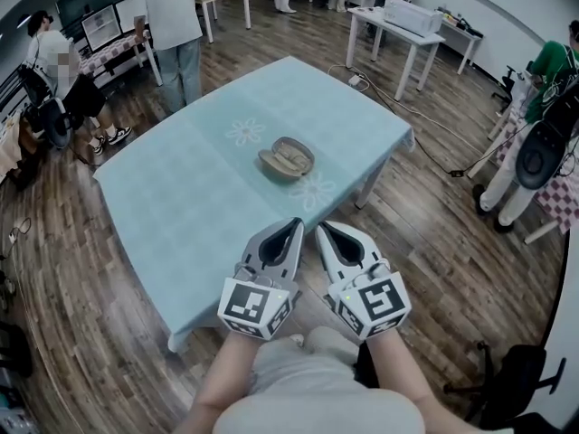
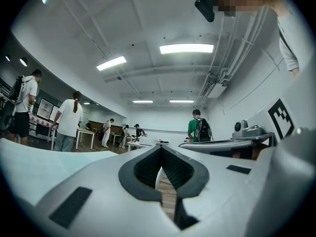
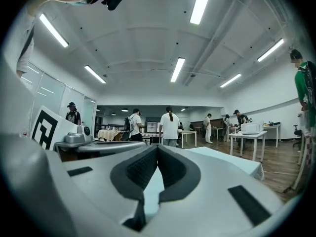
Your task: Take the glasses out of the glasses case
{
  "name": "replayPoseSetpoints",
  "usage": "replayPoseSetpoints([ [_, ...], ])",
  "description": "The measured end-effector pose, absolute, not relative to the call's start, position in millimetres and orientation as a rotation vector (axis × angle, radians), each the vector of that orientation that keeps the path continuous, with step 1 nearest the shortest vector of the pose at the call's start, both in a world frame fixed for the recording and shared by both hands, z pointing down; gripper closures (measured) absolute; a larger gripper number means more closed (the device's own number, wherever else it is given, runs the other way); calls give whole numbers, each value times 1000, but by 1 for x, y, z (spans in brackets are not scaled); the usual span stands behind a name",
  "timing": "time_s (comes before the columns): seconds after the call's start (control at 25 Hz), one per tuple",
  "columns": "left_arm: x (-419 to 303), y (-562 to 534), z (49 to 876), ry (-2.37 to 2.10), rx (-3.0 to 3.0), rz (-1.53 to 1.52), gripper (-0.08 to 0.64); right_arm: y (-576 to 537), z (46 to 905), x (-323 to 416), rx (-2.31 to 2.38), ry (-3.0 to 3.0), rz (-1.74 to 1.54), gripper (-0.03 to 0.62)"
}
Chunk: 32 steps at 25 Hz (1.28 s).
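On table, open tan glasses case

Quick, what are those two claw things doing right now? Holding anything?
Left gripper: closed, holding nothing.
Right gripper: closed, holding nothing.

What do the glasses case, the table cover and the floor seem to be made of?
Glasses case: probably hard plastic or leatherette, matte tan; it holds an open shell shape.
Table cover: likely cloth or vinyl, pale blue with flower prints; it drapes over the edges.
Floor: wood or laminate, slightly glossy; plank seams show.
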<state>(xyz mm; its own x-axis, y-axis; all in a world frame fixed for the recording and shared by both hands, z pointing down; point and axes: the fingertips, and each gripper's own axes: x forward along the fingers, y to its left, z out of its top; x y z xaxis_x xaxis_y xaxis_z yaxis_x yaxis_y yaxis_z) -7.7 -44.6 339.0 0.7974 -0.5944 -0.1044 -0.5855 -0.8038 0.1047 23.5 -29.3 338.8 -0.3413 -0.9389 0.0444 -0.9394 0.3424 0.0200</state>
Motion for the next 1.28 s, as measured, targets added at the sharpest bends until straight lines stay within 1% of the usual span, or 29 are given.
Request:
replayPoseSetpoints([
  [0.52, 11, -81, 357, -952, 2890, -162, 552, -61, 359, 51, 1802, -2491, 68, 584],
  [1.28, 49, -206, 372, -1158, 2798, -139, 552, -193, 371, 106, 1674, -2562, 118, 584],
])
